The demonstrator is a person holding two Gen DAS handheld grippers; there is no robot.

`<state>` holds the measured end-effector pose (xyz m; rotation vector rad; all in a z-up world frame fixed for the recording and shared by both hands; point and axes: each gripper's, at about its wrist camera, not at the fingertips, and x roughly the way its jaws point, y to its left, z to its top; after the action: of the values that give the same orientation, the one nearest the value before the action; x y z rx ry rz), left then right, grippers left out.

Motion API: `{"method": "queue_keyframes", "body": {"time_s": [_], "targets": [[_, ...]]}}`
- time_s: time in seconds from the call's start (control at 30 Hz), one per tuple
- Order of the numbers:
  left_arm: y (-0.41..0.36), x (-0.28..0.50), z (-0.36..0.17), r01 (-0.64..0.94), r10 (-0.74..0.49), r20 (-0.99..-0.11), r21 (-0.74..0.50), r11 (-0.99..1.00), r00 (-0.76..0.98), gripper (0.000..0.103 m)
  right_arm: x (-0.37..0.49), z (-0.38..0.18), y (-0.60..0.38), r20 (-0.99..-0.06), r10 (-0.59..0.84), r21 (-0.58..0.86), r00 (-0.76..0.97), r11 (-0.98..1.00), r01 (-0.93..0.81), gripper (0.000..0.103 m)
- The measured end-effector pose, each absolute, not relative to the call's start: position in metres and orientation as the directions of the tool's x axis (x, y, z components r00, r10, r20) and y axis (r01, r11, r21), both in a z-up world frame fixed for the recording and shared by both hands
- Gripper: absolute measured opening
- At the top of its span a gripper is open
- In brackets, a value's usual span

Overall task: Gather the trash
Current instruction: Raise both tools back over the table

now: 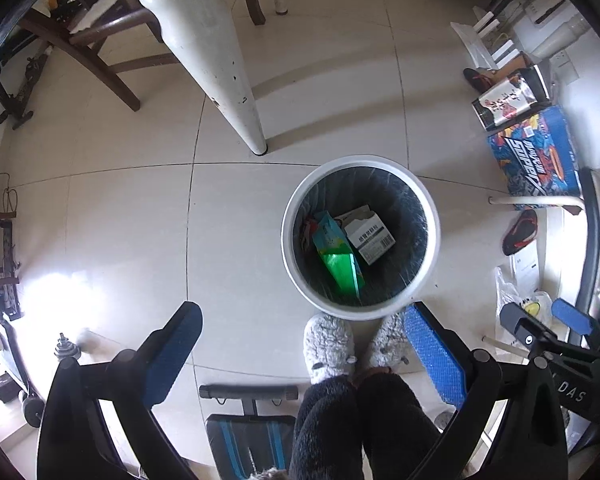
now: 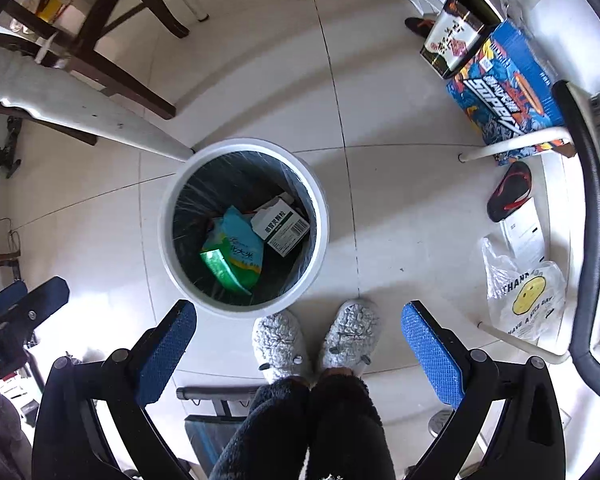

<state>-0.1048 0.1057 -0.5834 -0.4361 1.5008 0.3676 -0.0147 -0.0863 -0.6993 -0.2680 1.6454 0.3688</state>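
A white round trash bin [image 1: 296, 264] with a dark liner stands on the tiled floor; it also shows in the right wrist view [image 2: 168, 248]. Inside lie a green and blue bag [image 1: 336, 256] [image 2: 232, 256] and a white barcode box [image 1: 370, 236] [image 2: 282, 228]. My left gripper [image 1: 300, 348] is open and empty, held high above the floor near the bin. My right gripper [image 2: 298, 340] is open and empty, to the right of the bin. The right gripper also shows at the right edge of the left wrist view [image 1: 548, 324].
A white table leg [image 1: 216, 56] stands behind the bin. Wooden chairs [image 1: 88, 40] are at the back left. Boxes [image 2: 500, 84], a slipper [image 2: 510, 190] and a smiley plastic bag [image 2: 526, 292] lie at the right. The person's slippered feet [image 2: 316, 340] stand beside the bin.
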Motion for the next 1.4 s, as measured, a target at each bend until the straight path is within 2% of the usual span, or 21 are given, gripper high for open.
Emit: {"method": "queue_keyframes", "body": {"time_s": [0.5, 0.67, 0.8, 1.0, 1.13, 1.27, 1.4], "targets": [[0.096, -0.14, -0.43, -0.485, -0.045, -0.994, -0.085, 0.871, 0.095, 0.103, -0.024, -0.529, -0.098, -0.992, 0.096, 0.122, -0.086, 0.917, -0.379, 0.103], [0.103, -0.143, -0.366, -0.486, 0.016, -0.992, -0.048, 0.873, 0.126, 0.103, -0.023, -0.462, -0.097, -0.987, 0.134, 0.156, -0.086, 0.914, -0.373, 0.103], [0.112, -0.129, -0.315, -0.487, 0.074, -0.974, -0.04, 0.872, 0.214, 0.103, -0.011, -0.402, -0.094, -0.978, 0.196, 0.206, -0.066, 0.914, -0.349, 0.103], [0.124, -0.075, -0.254, -0.472, 0.192, -0.926, 0.017, 0.881, 0.324, 0.103, 0.043, -0.321, -0.095, -0.957, 0.289, 0.268, 0.029, 0.917, -0.296, 0.103], [0.115, -0.009, -0.228, -0.383, 0.218, -0.897, 0.06, 0.922, 0.384, 0.103, 0.097, -0.288, -0.103, -0.954, 0.285, 0.253, 0.088, 0.93, -0.268, 0.103], [0.093, 0.065, -0.219, -0.268, 0.233, -0.883, 0.128, 0.955, 0.407, 0.103, 0.159, -0.285, -0.12, -0.971, 0.217, 0.189, 0.099, 0.953, -0.237, 0.103], [0.066, 0.155, -0.234, -0.124, 0.185, -0.906, 0.148, 0.981, 0.381, 0.103, 0.229, -0.308, -0.15, -0.983, 0.171, 0.157, 0.071, 0.973, -0.17, 0.103]]}}
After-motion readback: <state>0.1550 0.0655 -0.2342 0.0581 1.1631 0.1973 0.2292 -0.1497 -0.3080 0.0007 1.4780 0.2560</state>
